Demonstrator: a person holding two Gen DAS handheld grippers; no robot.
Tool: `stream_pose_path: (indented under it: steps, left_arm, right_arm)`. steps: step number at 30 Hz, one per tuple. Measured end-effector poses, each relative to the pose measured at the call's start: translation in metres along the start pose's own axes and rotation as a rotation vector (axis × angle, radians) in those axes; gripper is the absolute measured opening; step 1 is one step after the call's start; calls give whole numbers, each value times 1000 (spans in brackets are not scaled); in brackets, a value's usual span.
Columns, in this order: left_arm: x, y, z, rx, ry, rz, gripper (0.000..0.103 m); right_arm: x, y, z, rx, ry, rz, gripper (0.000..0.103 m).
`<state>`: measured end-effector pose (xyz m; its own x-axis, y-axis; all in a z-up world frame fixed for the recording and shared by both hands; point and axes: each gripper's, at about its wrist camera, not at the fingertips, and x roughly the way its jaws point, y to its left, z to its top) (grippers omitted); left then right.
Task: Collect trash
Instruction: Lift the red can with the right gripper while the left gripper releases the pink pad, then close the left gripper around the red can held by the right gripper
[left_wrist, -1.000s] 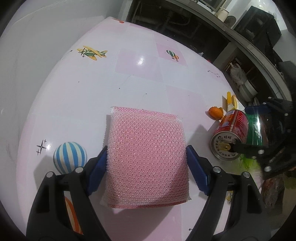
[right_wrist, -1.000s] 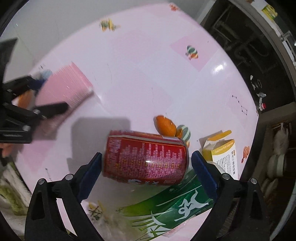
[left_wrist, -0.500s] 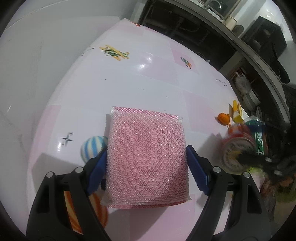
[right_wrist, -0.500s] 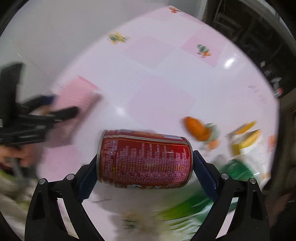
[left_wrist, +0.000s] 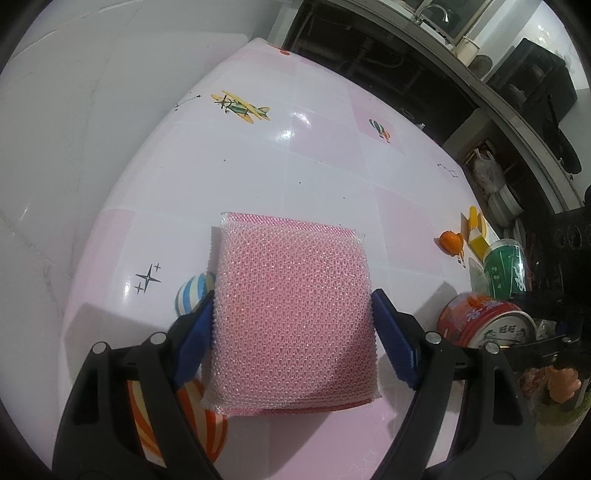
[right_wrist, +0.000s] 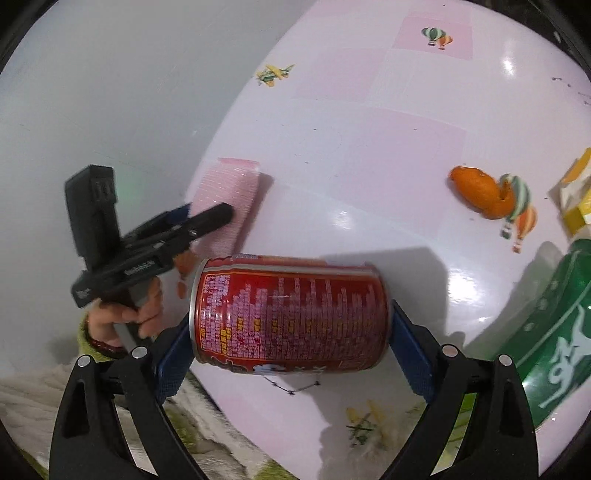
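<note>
Since a second ago, our right gripper (right_wrist: 291, 350) has lifted the red printed drink can (right_wrist: 290, 314) off the green wrapper and rolled with it, so the table now slants across that view, while the left view has slid only slightly over the table.

From the left wrist, our left gripper (left_wrist: 291, 336) holds a pink mesh scouring pad (left_wrist: 293, 310) flat between its blue pads, one pad pressing each side edge, fingers clamped on it at a wide spread. Beneath it lies the glossy pink-and-white checked tablecloth (left_wrist: 325, 166) printed with planes and balloons. At the right edge we see the red can (left_wrist: 487, 321) end-on in the other gripper, with a green printed can or cup (left_wrist: 506, 269) just beyond it, a piece of orange peel (left_wrist: 451, 240) farther off, and a small yellow-and-white carton (left_wrist: 476, 232) beside the peel.

From the right wrist, the red can lies crosswise between our blue pads, each pad against one end, fingers clamped on it and raised above the tablecloth (right_wrist: 388, 147). To the left, the left gripper (right_wrist: 218, 214) carries the pink pad (right_wrist: 231, 195) near the table's left edge, a hand (right_wrist: 125, 314) wrapped around its grip. On the right lie the orange peel (right_wrist: 476, 194), the carton's corner (right_wrist: 576, 195) and the green wrapper (right_wrist: 546, 332) with white figures.
</note>
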<state>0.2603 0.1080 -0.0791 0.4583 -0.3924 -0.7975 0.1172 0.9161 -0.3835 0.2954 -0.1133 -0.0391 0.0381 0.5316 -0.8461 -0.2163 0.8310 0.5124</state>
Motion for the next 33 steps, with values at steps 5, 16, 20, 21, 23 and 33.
stream_pose_path:
  steps: [5, 16, 20, 21, 23, 33]
  left_arm:
    - [0, 0, 1, 0, 0, 0, 77]
    - [-2, 1, 0, 0, 3, -7, 78]
    - [-8, 3, -1, -21, -16, -42, 84]
    - [-13, 4, -2, -28, -42, -52, 85]
    - [-25, 5, -5, -27, -105, -65, 86]
    - [-90, -26, -57, 247, -267, -357, 93]
  right_arm:
    - [0, -3, -5, -10, -7, -75, 92]
    - [10, -12, -6, 150, -5, 306, 91]
    - [14, -18, -8, 213, -15, 347, 91]
    - [14, -20, -8, 222, -15, 347, 91]
    - [16, -21, -8, 236, -14, 345, 91]
    - [23, -29, -3, 313, -18, 457, 91]
